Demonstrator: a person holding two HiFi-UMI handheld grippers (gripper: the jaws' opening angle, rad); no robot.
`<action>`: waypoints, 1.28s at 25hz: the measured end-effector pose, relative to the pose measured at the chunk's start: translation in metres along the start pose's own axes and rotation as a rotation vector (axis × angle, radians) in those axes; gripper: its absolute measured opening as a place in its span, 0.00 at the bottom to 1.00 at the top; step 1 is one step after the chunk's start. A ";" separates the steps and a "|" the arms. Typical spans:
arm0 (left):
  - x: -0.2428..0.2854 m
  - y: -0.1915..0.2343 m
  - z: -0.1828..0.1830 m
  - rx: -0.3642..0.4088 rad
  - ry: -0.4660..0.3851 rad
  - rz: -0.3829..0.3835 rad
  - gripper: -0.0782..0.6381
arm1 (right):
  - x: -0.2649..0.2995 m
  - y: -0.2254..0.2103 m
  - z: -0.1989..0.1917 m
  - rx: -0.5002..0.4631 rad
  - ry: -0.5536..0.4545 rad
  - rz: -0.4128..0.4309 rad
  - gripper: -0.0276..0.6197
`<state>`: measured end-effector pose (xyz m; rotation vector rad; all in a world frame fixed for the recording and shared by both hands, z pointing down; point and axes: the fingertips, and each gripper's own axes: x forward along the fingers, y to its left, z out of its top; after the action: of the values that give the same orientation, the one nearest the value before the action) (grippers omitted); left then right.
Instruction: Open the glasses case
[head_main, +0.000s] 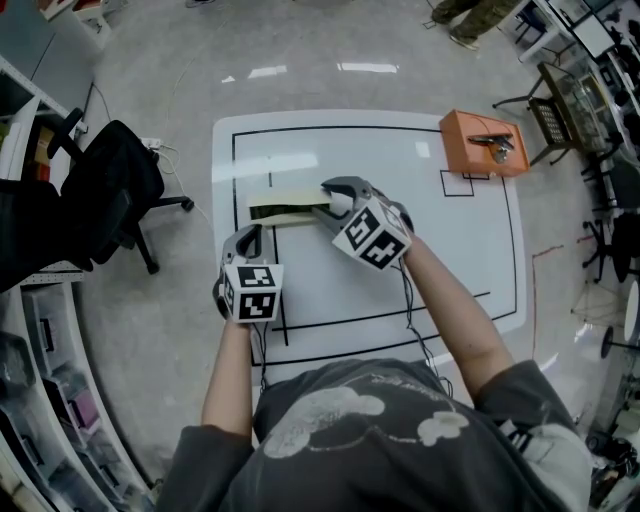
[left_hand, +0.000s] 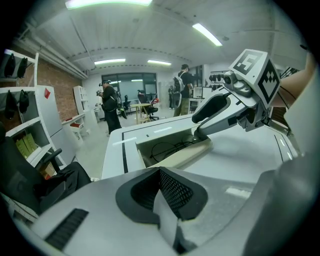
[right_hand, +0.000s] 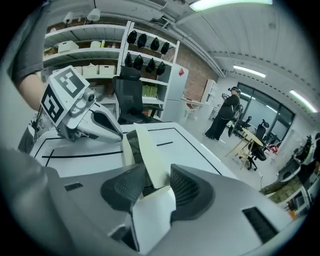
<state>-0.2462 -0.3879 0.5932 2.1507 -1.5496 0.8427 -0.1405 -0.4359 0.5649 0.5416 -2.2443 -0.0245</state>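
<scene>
Cream hard-shell glasses case (head_main: 283, 205) sits on the white table (head_main: 430, 260), lid raised, my right claw (right_hand: 157, 182) half-closed and pinching the lid's end, left claw (left_hand: 160, 187) shut and empty nearby; I reckon it's light, stiff and slippery, with thin wire spectacles (left_hand: 167, 146) fragile inside, so grip the rim.

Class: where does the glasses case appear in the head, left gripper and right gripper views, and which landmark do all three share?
Head view: glasses case, centre of the white table.
Left gripper view: mid-frame, open.
Right gripper view: low centre, between the jaws.
Shared landmark: the black line on the table.
</scene>
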 end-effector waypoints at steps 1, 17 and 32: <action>0.000 0.000 0.000 0.000 0.000 0.000 0.11 | 0.000 -0.002 0.000 -0.011 -0.001 -0.008 0.27; 0.000 0.001 -0.001 0.004 -0.002 0.003 0.11 | 0.007 -0.040 0.006 0.108 -0.020 -0.108 0.24; -0.026 -0.007 0.012 -0.016 -0.039 0.013 0.11 | -0.055 -0.027 -0.004 0.193 -0.093 -0.172 0.19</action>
<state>-0.2419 -0.3739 0.5671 2.1599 -1.5852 0.7941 -0.0957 -0.4388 0.5228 0.8524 -2.2974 0.0815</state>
